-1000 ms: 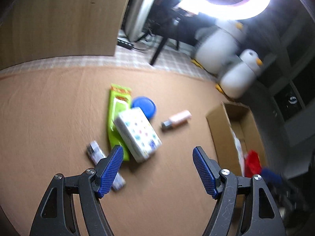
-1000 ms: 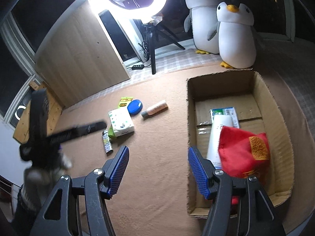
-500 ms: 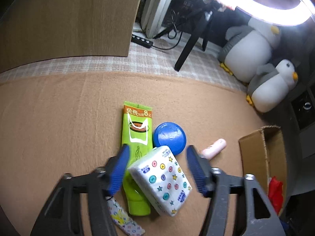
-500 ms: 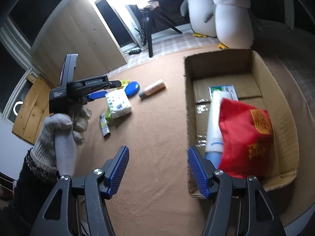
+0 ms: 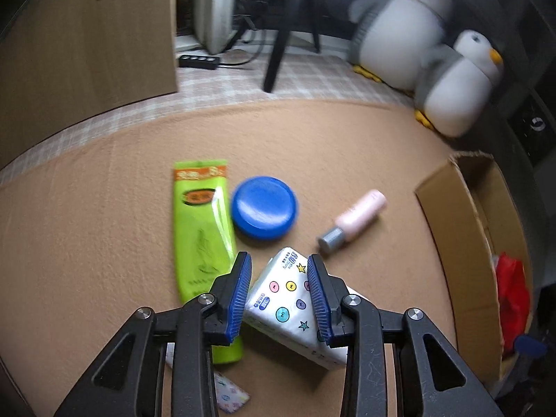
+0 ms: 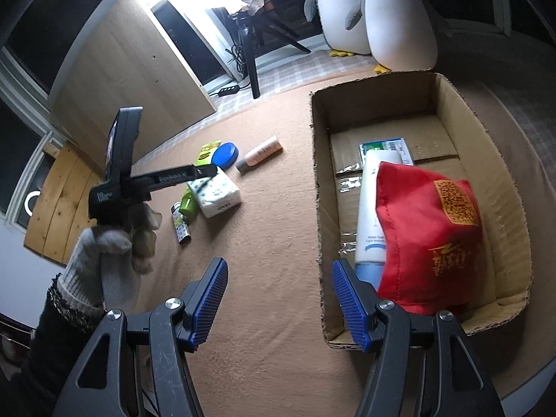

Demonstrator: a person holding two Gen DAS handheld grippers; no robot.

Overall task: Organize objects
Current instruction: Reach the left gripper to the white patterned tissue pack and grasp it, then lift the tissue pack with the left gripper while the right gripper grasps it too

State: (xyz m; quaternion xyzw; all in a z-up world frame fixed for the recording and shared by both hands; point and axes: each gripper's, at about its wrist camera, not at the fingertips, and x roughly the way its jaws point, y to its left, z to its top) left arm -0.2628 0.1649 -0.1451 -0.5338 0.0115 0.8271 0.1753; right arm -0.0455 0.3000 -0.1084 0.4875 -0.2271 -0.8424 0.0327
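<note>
A white tissue pack [image 5: 288,305] with coloured dots lies on the tan carpet, partly over a green tube [image 5: 201,236]. My left gripper [image 5: 278,295] is down over the pack with its jaws closing. The pack shows between the blue pads, and I cannot tell whether they press on it. From the right wrist view, the left gripper [image 6: 208,171] sits on top of the tissue pack [image 6: 217,194], held by a gloved hand [image 6: 111,243]. My right gripper [image 6: 278,299] hangs open and empty by the near left corner of the cardboard box [image 6: 318,208].
A blue round tin [image 5: 264,208], a pink bottle [image 5: 354,219] and a small patterned packet [image 5: 229,392] lie around the pack. The box holds a red pouch [image 6: 427,236], a white tube [image 6: 370,215] and a flat packet [image 6: 385,146]. Two plush penguins [image 6: 389,24], a tripod [image 6: 252,59] and a power strip [image 5: 199,60] stand behind.
The left gripper came down and forward onto the tissue pack, and its jaws narrowed from wide apart to close around the pack. The right gripper stayed about where it was.
</note>
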